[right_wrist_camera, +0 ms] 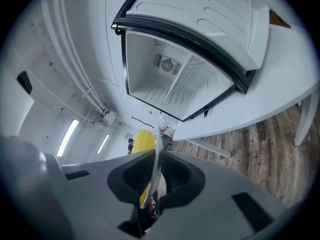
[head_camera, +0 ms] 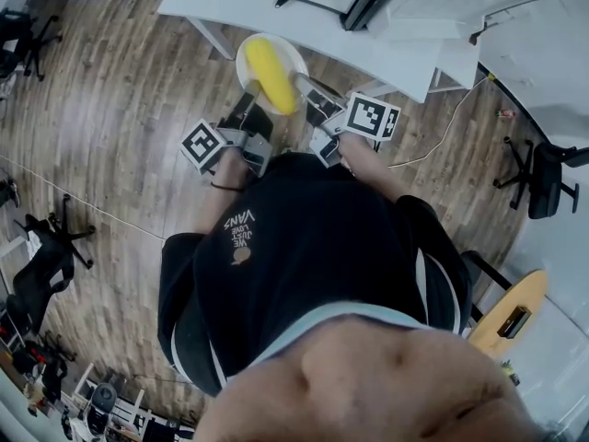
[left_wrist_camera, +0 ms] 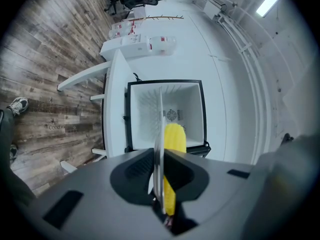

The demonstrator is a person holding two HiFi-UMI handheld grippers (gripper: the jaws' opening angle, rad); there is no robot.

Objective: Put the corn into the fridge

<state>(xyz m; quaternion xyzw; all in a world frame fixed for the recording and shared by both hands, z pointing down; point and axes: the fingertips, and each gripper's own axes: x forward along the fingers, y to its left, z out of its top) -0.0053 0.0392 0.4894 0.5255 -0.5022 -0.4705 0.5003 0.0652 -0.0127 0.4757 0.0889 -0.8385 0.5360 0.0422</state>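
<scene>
1. The left gripper [left_wrist_camera: 159, 170] is shut narrow on the rim of a thin white plate [head_camera: 291, 57]. In the left gripper view the rim shows edge-on as a pale line pinched between dark grey moulded jaws.
2. The right gripper [right_wrist_camera: 152, 176] is clamped the same way on the opposite rim of that plate, again with the rim edge-on between matt grey jaws.
3. In the head view I see the plate as round and glossy, carried between the two grippers. Each gripper bears a white marker cube [head_camera: 373, 116] printed with black squares.
4. The corn [head_camera: 269, 72] lies on the plate. It is a long cob with rounded ends, bright yellow, lying across the dish and reaching past its near rim. It is outside the fridge, in front of the opening.
5. The fridge [left_wrist_camera: 145, 114] is a small white box with a black-framed mouth. Its interior is smooth white, with a round fan grille on the back wall.
6. The fridge door [right_wrist_camera: 200, 14] stands open. Its inner liner is white moulded plastic with raised ribs and a dark seal along the edge.
7. The fridge rests on a white table [head_camera: 368, 55] with a flat top and slim legs.
8. The floor [head_camera: 120, 109] is grey-brown wood-grain planking. A black office chair [head_camera: 543, 178] stands well apart at the right.
</scene>
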